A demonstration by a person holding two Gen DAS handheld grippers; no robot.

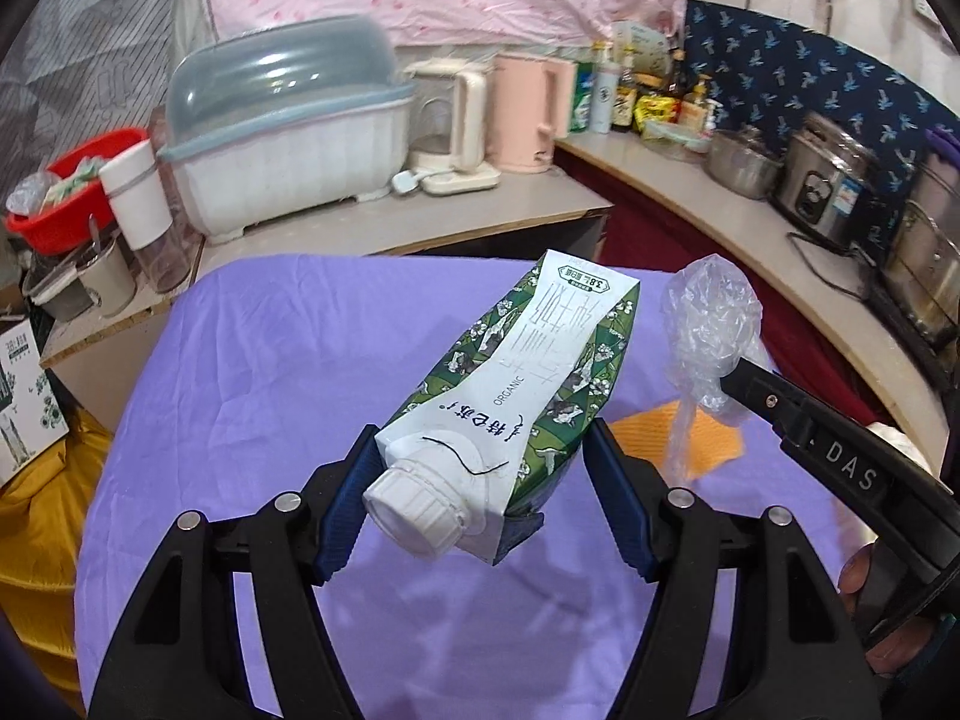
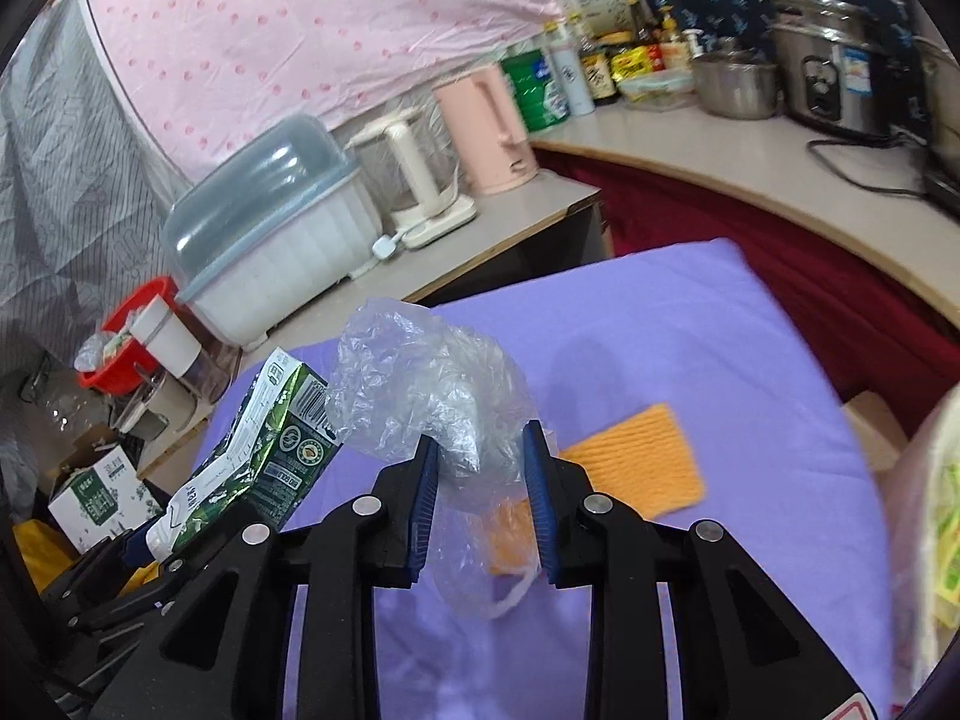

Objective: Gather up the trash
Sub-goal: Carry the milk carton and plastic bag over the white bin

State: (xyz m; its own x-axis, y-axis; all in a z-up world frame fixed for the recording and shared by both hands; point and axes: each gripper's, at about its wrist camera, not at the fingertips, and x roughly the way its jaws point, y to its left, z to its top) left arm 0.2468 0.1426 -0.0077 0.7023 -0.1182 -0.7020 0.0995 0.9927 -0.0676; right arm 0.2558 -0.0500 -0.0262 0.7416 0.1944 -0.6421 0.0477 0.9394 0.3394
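My left gripper [image 1: 483, 459] is shut on a crushed green-and-white milk carton [image 1: 528, 378] with a white screw cap, held above the purple cloth [image 1: 252, 372]. The carton also shows in the right wrist view [image 2: 264, 450] at the lower left. My right gripper [image 2: 477, 441] is shut on a crumpled clear plastic bag [image 2: 432, 384], held above the cloth [image 2: 690, 330]. The bag [image 1: 711, 324] and the right gripper's fingers [image 1: 756, 387] show at the right of the left wrist view.
An orange sponge cloth [image 2: 642, 462] lies on the purple cloth. Behind stand a covered dish rack [image 1: 288, 138], a glass kettle [image 1: 447, 120], a pink kettle [image 1: 528, 114] and a red basin [image 1: 66, 204]. Pots and a rice cooker [image 1: 828, 180] line the right counter.
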